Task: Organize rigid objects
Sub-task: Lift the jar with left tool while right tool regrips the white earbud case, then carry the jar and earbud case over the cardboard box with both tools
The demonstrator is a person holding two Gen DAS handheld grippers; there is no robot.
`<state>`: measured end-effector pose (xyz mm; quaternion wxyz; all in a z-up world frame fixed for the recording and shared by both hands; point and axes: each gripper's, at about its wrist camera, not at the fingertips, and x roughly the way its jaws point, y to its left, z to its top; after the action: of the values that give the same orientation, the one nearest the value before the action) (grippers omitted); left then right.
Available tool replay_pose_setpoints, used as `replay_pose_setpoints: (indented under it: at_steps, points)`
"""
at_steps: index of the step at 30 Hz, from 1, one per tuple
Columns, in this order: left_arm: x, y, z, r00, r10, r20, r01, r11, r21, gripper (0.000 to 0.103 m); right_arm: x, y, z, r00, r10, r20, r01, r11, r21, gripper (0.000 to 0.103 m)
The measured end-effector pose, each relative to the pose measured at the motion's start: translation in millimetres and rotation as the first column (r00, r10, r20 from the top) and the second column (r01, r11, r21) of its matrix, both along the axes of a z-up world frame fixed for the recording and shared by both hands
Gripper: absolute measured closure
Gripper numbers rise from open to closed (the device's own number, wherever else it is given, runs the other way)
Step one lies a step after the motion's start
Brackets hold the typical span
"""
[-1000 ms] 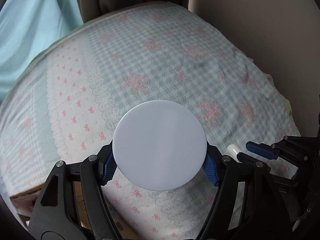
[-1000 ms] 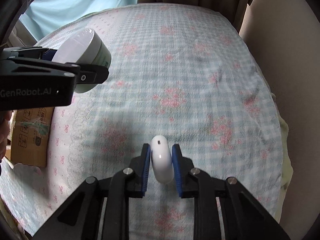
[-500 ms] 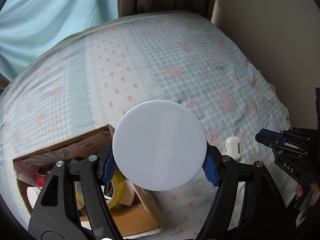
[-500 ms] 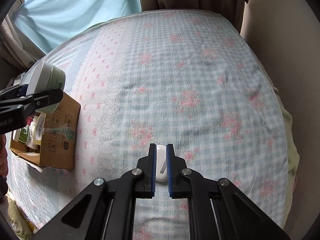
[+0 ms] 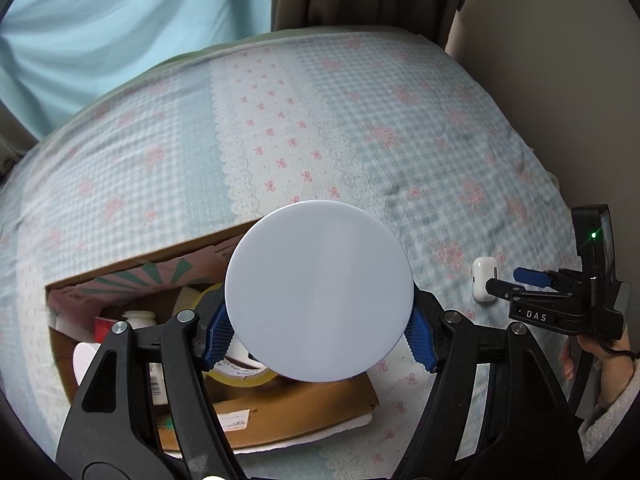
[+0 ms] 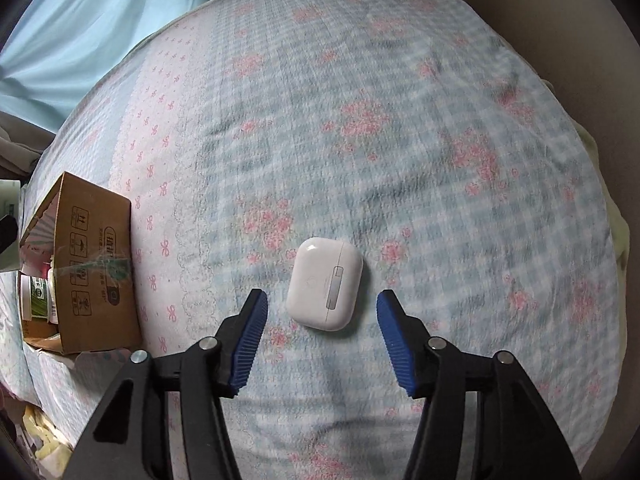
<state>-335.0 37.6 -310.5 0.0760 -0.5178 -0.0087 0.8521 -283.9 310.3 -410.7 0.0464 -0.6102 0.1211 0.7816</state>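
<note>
Squarely between the spread right tongs — white earbud case, untouched.

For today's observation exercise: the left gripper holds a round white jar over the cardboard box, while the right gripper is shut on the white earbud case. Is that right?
Not quite. The right wrist view shows the right gripper open, its fingers apart on either side of the white earbud case, which lies free on the bedspread. The rest stands: left gripper, round white jar, cardboard box.

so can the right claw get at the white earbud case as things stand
Probably yes. The right claw is open, its blue pads on either side of the white earbud case, which lies flat on the bedspread with nothing in between. The left claw is busy with the white jar.
</note>
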Motion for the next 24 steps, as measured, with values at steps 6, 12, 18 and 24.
replay_pose_setpoints:
  at_steps: [6,12,18,24]
  points:
    - [5,-12,2,1.0,0.02,0.0,-0.02,1.0,-0.003,0.035,-13,-5,-23,0.997,-0.059,0.059,0.059,0.998,0.005,0.05]
    - [13,-25,0,0.999,0.038,0.007,-0.038,0.999,-0.006,0.035,-18,-12,-33,0.993,-0.081,0.082,0.077,0.996,0.052,0.061]
    - [25,-39,0,0.998,0.065,0.016,-0.065,0.998,-0.008,0.035,-16,-11,-31,0.994,-0.073,0.081,0.07,0.997,0.043,0.062]
    - [36,-58,7,0.995,0.1,0.01,-0.1,0.995,0.006,0.035,-13,-14,-3,0.998,-0.063,0.019,0.063,0.998,0.004,0.062]
